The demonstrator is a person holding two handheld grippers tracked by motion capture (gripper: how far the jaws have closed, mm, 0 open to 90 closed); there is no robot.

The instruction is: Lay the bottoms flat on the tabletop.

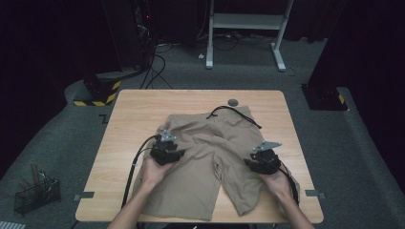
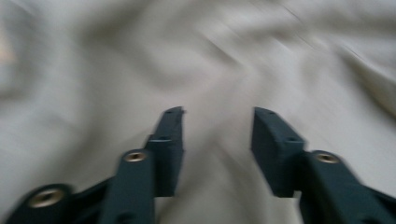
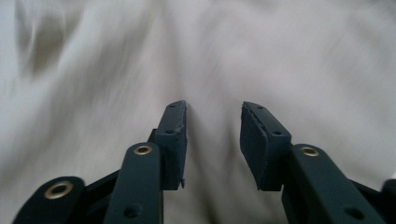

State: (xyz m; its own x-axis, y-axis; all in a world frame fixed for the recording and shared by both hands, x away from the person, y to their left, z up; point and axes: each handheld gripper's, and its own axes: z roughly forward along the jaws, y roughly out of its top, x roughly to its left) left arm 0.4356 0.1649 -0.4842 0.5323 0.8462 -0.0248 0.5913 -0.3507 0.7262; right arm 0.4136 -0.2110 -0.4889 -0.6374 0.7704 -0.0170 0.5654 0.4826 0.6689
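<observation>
A pair of khaki shorts [image 1: 210, 157] lies spread on the wooden table [image 1: 143, 102], waistband toward the far side, with a black drawstring [image 1: 234, 113] trailing from it. My left gripper [image 1: 167, 151] hovers over the left leg of the shorts, near the hip. My right gripper [image 1: 263, 161] is above the right leg. In the left gripper view my left gripper [image 2: 218, 114] has its jaws apart over blurred shorts cloth [image 2: 196, 60], with nothing pinched. In the right gripper view my right gripper [image 3: 214, 106] also stands open above the pale cloth [image 3: 210, 51].
A small grey disc [image 1: 233, 102] lies on the table past the waistband. On the floor are a wire basket [image 1: 36, 193] at the near left, a yellow-and-black striped base [image 1: 101, 90], cables [image 1: 157, 67] and a white frame [image 1: 246, 21] at the back.
</observation>
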